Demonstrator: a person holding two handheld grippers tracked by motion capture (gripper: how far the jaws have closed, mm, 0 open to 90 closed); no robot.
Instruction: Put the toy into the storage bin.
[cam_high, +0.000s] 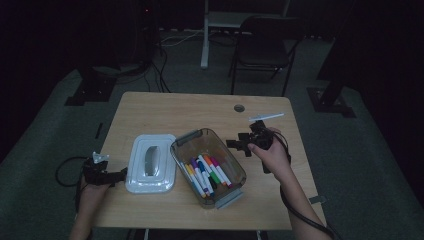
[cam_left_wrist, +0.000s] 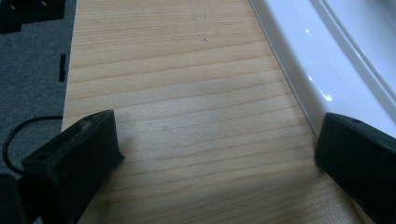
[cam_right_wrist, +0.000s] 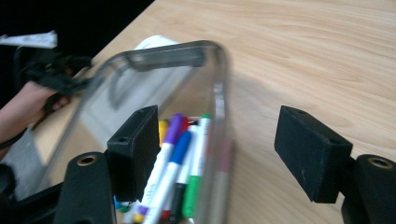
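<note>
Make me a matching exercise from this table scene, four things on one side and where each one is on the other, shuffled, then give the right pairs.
Things:
1. markers
2. white lid
3. left hand-held gripper
4. right hand-held gripper

Places:
A. flat on the table, left of the clear bin
B. inside the clear bin
C. beside the bin's right wall, jaws open
D. at the table's left edge, jaws open near the lid

Pairs: 1-B, 2-A, 3-D, 4-C
</note>
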